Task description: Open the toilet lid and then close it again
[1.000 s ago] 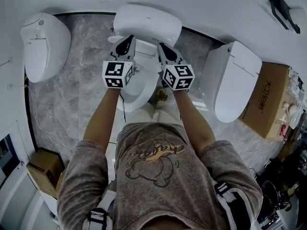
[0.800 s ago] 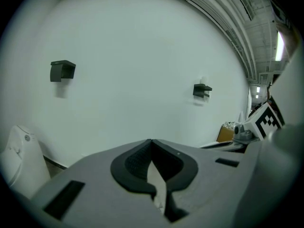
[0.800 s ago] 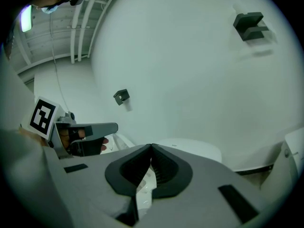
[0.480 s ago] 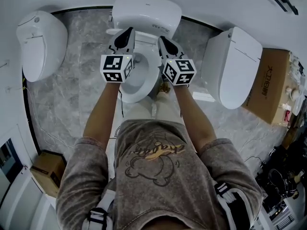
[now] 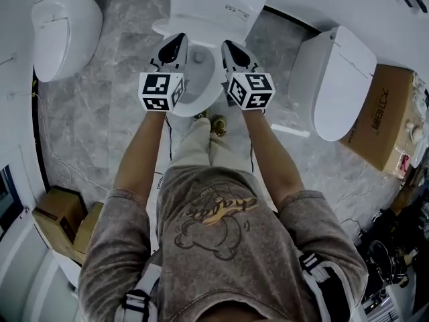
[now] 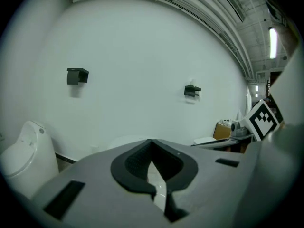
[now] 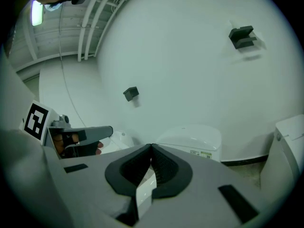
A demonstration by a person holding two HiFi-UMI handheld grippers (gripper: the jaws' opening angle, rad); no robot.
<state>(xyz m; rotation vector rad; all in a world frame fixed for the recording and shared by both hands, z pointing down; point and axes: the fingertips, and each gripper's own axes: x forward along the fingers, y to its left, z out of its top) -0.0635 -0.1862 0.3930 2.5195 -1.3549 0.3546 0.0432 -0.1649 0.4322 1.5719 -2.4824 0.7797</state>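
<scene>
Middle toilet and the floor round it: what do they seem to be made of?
The middle toilet looks like glossy white ceramic, though some parts may be plastic: smooth, rounded, with soft highlights. The floor looks like polished grey marble or marble-look tile: cloudy pale veining and a slight sheen.

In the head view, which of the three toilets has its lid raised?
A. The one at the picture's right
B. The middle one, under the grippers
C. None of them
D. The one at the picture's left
B: the middle toilet's lid stands up and its open bowl shows between the left gripper and the right gripper, while the left toilet and the right toilet are shut.
</scene>
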